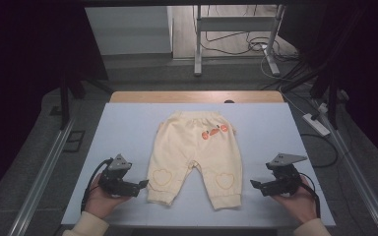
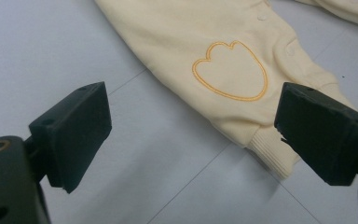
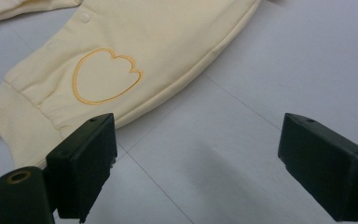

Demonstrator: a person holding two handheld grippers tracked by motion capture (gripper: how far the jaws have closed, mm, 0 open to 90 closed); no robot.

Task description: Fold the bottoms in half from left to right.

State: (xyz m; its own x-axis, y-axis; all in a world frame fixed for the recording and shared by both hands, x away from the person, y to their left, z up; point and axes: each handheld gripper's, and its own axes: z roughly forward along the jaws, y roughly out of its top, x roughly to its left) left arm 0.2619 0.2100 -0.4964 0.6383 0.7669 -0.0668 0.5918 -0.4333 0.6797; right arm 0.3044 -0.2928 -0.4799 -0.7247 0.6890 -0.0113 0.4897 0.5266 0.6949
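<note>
**Both grippers wide, flanking the little trousers**

Fingers on both tools stand wide apart with nothing between the pads. From the high view, the left gripper (image 1: 139, 186) sits in a hand at the near left of the pale blue table mat (image 1: 128, 128), and the right gripper (image 1: 257, 186) at the near right, their tips turned inward toward each other. Between them lie the cream baby trousers (image 1: 193, 152), flat and smoothed, waistband at the far end and both cuffs toward the near edge, so the long axis runs far to near. An orange print sits below the waistband, and each knee carries a stitched heart outline.

In the left gripper view, its blocky matte black fingers (image 2: 74, 133) frame the trouser leg: soft fleecy cloth, an orange-stitched heart (image 2: 230, 70) and a ribbed cuff (image 2: 272, 151). The cuff lies just beside the right-hand pad, whether touching I cannot tell; the other pad is over bare mat.

In the right gripper view, the fingers (image 3: 84, 163) are likewise spread. The other leg's ribbed cuff (image 3: 14, 126) and heart (image 3: 105, 74) lie at the left, next to the left-hand pad; the rest of the gap is over smooth mat crossed by thin seam lines.
</note>
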